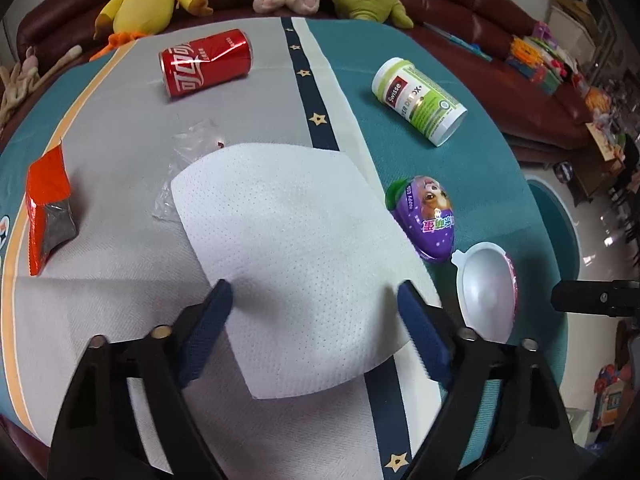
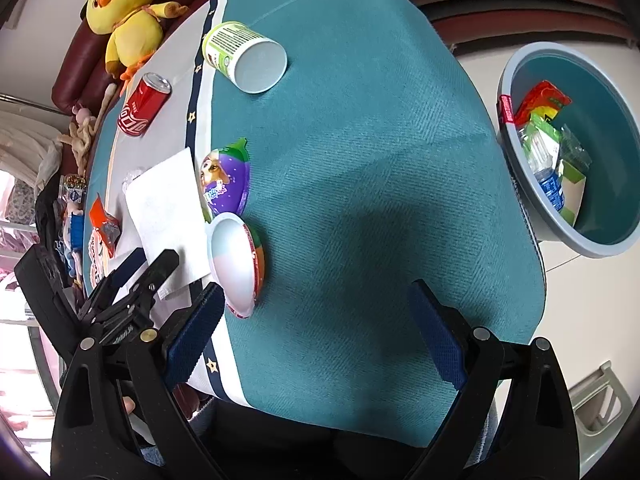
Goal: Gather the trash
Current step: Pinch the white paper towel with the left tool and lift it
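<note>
The left gripper (image 1: pixel 314 300) hung spread wide over the napkin (image 1: pixel 296 256), its pads (image 1: pixel 212 312) apart and pinching nothing. The right gripper (image 2: pixel 316 320) gaped open above bare teal cloth (image 2: pixel 360 160). The can (image 1: pixel 206 62), bottle (image 1: pixel 420 100), egg halves (image 1: pixel 424 216) and wrapper (image 1: pixel 46 216) lay on the table; the basin (image 2: pixel 520 200) beside it held trash.
</note>
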The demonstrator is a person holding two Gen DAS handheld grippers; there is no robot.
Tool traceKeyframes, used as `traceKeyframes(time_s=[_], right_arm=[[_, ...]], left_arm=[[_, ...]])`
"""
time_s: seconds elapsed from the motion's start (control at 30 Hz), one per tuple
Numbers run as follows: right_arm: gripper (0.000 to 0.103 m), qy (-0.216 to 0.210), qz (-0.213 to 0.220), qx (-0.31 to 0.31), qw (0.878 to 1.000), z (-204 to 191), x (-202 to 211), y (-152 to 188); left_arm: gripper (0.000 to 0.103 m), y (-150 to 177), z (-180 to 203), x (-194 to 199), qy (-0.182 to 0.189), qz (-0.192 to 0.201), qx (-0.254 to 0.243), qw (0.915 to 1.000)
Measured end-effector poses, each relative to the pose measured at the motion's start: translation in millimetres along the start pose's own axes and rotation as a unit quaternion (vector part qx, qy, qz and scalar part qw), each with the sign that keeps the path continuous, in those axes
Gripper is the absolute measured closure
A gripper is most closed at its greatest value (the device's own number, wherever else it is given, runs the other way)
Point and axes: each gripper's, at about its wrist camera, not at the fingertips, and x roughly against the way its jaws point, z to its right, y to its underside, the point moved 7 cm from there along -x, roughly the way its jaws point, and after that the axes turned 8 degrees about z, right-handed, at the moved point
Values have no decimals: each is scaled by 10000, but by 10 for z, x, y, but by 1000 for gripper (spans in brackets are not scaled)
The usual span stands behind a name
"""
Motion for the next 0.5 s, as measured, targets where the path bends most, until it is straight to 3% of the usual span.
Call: traceKeyframes(time_s=[0.1,0.23,0.33,0.5], right_arm=[[14,-27,-35,-45,10000,24,-17,19],[14,-70,-58,-91,9999,50,-42,44],[14,-82,-75,-107,9999,54,-55,54],[14,-45,-64,-11,10000,16,-52,22]], left_arm=[[45,21,-8,3,-66,-20,-22,10000],[77,15,-9,11,-104,2,-67,9999],[92,-10,-17,82,-52,55,-72,9999],[95,-155,-19,299,267,217,-31,9994]])
